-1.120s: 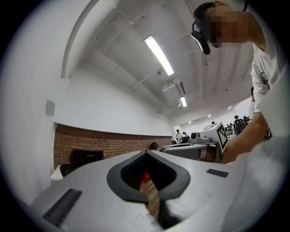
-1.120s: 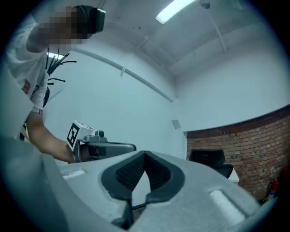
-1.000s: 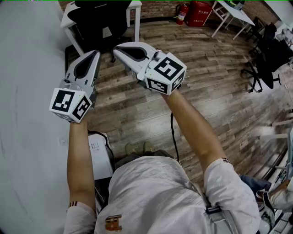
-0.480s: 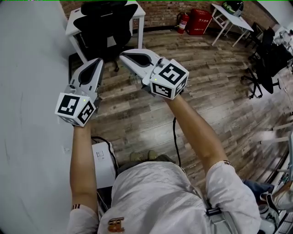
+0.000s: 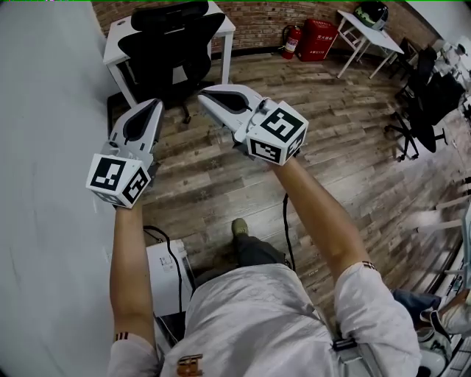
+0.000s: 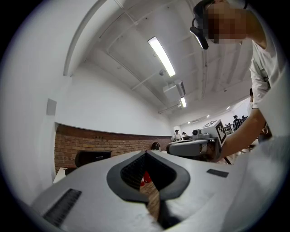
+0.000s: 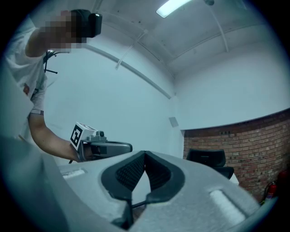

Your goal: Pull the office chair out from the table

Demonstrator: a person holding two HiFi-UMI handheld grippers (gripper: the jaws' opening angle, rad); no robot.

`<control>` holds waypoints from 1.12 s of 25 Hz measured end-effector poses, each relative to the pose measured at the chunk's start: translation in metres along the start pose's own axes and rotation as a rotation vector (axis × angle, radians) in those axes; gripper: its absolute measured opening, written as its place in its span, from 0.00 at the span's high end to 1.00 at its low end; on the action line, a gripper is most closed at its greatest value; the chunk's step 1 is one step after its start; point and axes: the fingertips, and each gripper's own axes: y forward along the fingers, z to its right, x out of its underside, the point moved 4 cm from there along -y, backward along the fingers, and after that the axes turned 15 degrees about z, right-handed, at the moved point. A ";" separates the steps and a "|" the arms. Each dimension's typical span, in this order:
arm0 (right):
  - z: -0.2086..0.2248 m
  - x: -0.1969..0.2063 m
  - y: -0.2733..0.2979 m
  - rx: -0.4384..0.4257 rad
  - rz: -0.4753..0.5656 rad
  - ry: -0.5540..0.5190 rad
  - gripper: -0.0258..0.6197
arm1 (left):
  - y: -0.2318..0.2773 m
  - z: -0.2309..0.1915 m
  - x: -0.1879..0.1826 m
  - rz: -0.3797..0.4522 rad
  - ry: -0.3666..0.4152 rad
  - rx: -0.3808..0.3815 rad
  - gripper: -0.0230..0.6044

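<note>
Left gripper point(image 5: 150, 107) and right gripper point(image 5: 207, 95) held out side by side, both clenched on nothing, aimed at the black office chair point(image 5: 171, 46) ahead.

Both bare forearms reach forward from the person's white shirt point(image 5: 257, 324), the left one nearly straight along the white wall point(image 5: 44, 147), the right one angled inward so that its gripper's tips lie near the left gripper's. The grippers point roughly level across the wood-plank floor point(image 5: 338, 140). Each gripper view shows the jaws together at the tips, with only the room seen through the gap behind them. The office chair stands pushed in under the white table point(image 5: 225, 28) before the brick wall point(image 5: 257, 11), well apart from both grippers.
</note>
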 end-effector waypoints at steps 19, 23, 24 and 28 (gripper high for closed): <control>0.216 0.062 0.063 -0.074 0.022 -0.010 0.96 | 0.148 -0.130 0.085 -0.062 0.086 -0.078 0.96; 0.263 0.073 0.079 -0.099 0.032 -0.001 0.96 | 0.180 -0.157 0.100 -0.056 0.108 -0.099 0.96; 0.272 0.075 0.083 -0.104 0.031 0.001 0.96 | 0.187 -0.163 0.102 -0.055 0.112 -0.105 0.96; 0.300 0.083 0.100 -0.117 0.027 0.012 0.96 | 0.208 -0.186 0.110 -0.076 0.118 -0.125 0.96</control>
